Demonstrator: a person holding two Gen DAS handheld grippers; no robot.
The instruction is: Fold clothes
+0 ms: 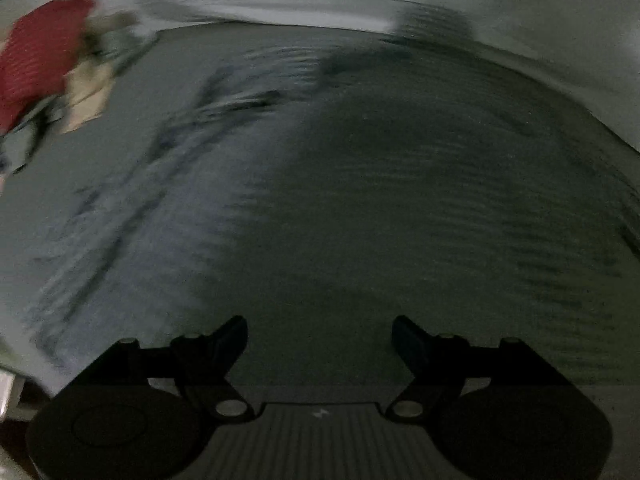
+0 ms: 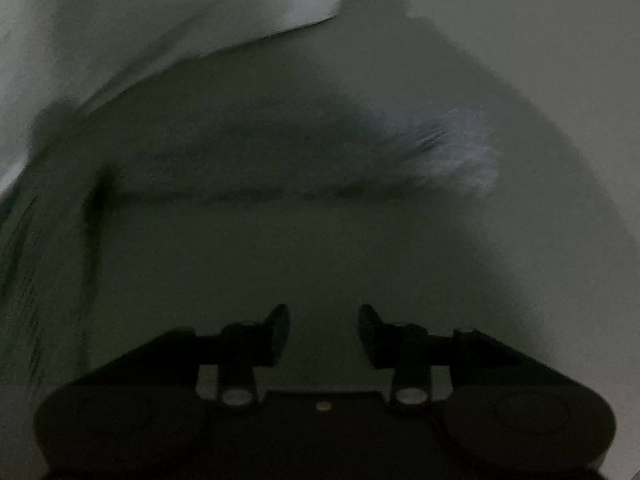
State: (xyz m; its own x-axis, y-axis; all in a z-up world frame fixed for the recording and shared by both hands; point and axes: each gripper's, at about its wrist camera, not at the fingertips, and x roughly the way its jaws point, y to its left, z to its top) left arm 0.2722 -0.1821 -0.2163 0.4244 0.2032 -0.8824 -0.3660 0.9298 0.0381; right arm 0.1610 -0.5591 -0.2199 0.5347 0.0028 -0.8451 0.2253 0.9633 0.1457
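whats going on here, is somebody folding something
A person holds a gripper in each hand over a grey garment spread on a pale surface. The left gripper and the right gripper are both open and grip nothing. Both views are dark and blurred. A heap of other clothes, one red, lies at the far left.
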